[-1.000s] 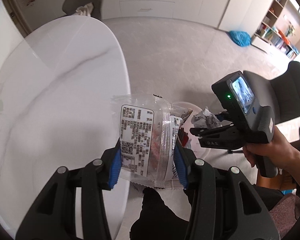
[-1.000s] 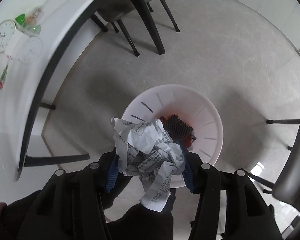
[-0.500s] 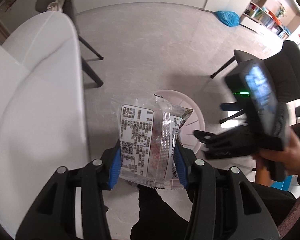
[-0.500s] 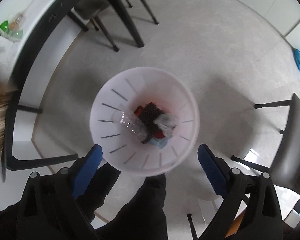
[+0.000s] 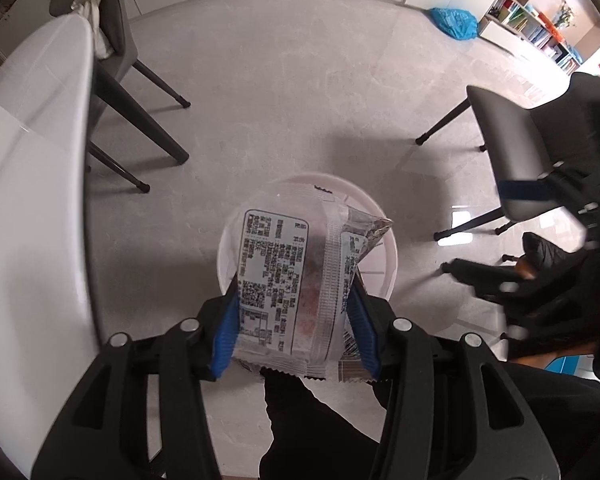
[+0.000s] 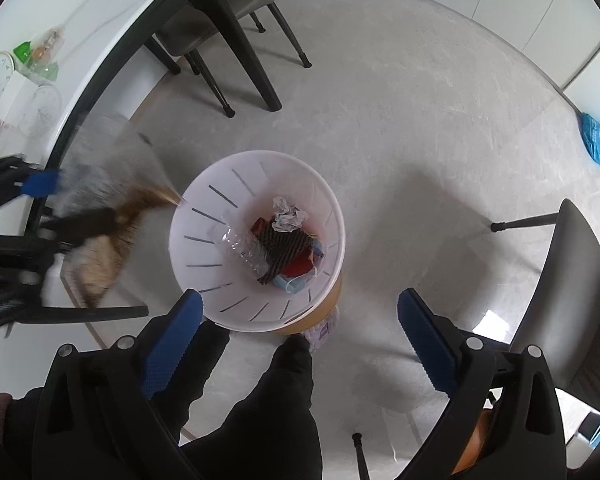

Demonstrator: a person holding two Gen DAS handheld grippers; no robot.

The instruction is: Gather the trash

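2 grippers above the bin: left gripper clamps a snack wrapper; right gripper gapes empty.

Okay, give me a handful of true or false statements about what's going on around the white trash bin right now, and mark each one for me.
1. The left gripper is clamped on a clear snack wrapper. True.
2. The right gripper holds a crumpled paper. False: its jaws stand wide apart with nothing between them; the crumpled paper lies in the white bin.
3. A clear plastic bottle lies inside the bin. True.
4. The bin stands on the white table. False: it stands on the grey floor beside the table.
5. A blue bag lies on the floor, away from the bin. True.
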